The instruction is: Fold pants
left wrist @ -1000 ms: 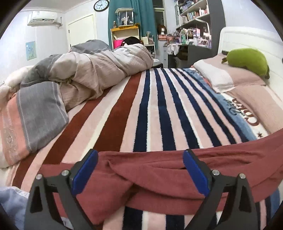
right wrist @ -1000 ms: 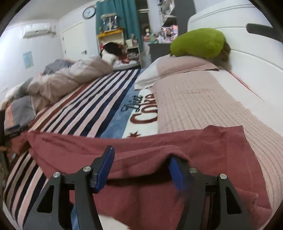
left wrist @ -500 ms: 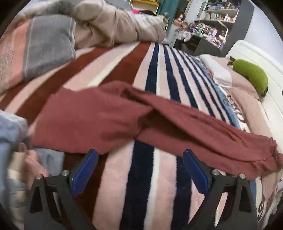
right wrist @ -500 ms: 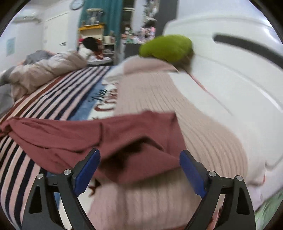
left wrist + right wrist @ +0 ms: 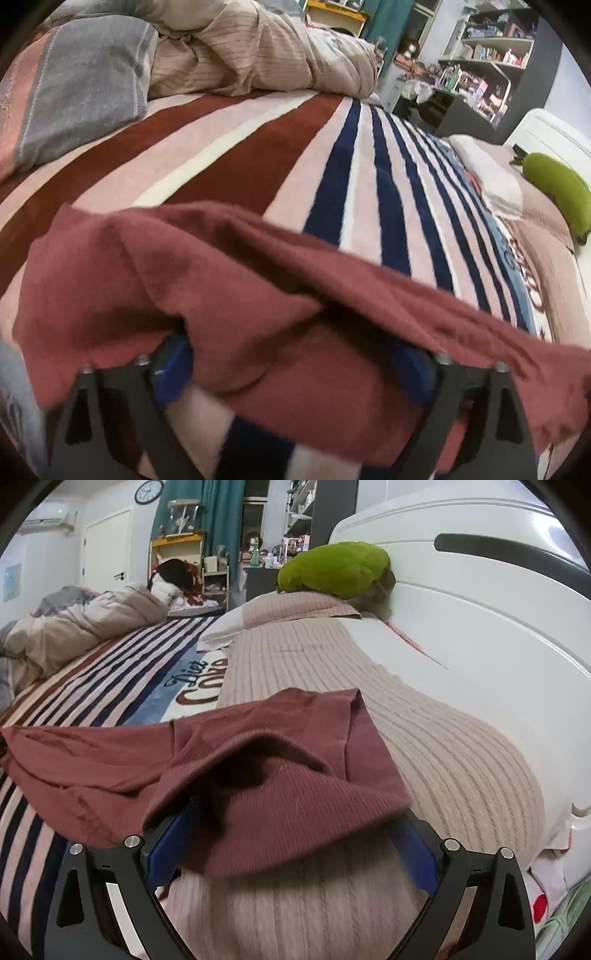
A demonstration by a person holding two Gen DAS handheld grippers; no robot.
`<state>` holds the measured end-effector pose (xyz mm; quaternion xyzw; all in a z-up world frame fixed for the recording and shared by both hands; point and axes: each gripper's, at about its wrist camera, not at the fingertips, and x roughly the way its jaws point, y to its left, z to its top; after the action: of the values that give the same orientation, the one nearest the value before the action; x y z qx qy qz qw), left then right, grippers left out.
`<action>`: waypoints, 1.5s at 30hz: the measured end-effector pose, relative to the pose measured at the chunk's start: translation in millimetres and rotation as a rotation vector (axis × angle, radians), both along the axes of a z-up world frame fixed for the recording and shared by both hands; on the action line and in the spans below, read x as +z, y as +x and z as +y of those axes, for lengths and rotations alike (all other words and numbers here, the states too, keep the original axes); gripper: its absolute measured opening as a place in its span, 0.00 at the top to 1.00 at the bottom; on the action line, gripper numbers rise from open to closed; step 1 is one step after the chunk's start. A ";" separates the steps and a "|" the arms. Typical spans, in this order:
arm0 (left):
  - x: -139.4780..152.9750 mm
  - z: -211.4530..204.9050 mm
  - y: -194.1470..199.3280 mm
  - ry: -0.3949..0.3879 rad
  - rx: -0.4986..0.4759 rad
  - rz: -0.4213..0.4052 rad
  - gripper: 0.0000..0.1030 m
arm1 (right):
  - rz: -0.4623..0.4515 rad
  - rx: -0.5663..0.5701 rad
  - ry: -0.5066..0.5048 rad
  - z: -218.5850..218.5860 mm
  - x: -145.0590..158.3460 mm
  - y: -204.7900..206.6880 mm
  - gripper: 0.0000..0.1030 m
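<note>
Dark red pants [image 5: 229,295] lie stretched across the striped blanket [image 5: 258,158], folded lengthwise with loose wrinkles. My left gripper [image 5: 291,365] is open, its blue pads pushed under the near edge of one end, cloth draped over both fingertips. In the right wrist view the other end of the pants [image 5: 280,775] lies on a ribbed beige pillow [image 5: 443,738]. My right gripper [image 5: 291,842] is open too, its blue pads partly under that end's hem.
A rumpled beige duvet [image 5: 258,48] and grey-pink pillow [image 5: 74,81] lie at the far left of the bed. A green plush toy [image 5: 336,568] rests by the white headboard [image 5: 480,602]. Shelves and a desk stand beyond the bed.
Both grippers pulled back off the pants half a second ago, then moved forward again. Now both open jaws sit under the near edge of the cloth at each end.
</note>
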<state>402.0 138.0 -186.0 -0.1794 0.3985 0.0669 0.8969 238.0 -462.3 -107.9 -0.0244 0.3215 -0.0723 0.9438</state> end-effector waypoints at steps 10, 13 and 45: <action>16.4 -14.7 13.0 0.053 -0.028 -0.100 0.90 | -0.108 -0.039 -0.016 4.2 5.0 22.9 0.83; 33.1 -9.0 1.9 0.040 -0.028 -0.142 0.90 | -0.156 -0.048 -0.008 4.4 13.3 17.3 0.88; 55.9 -22.3 -218.4 0.088 -0.240 0.091 0.78 | -0.012 -0.127 0.235 -43.5 21.9 -178.6 0.88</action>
<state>183.6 115.7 -130.1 -0.0875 0.4540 -0.0153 0.8866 59.4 -505.9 -86.0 0.1070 0.3228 -0.0938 0.9357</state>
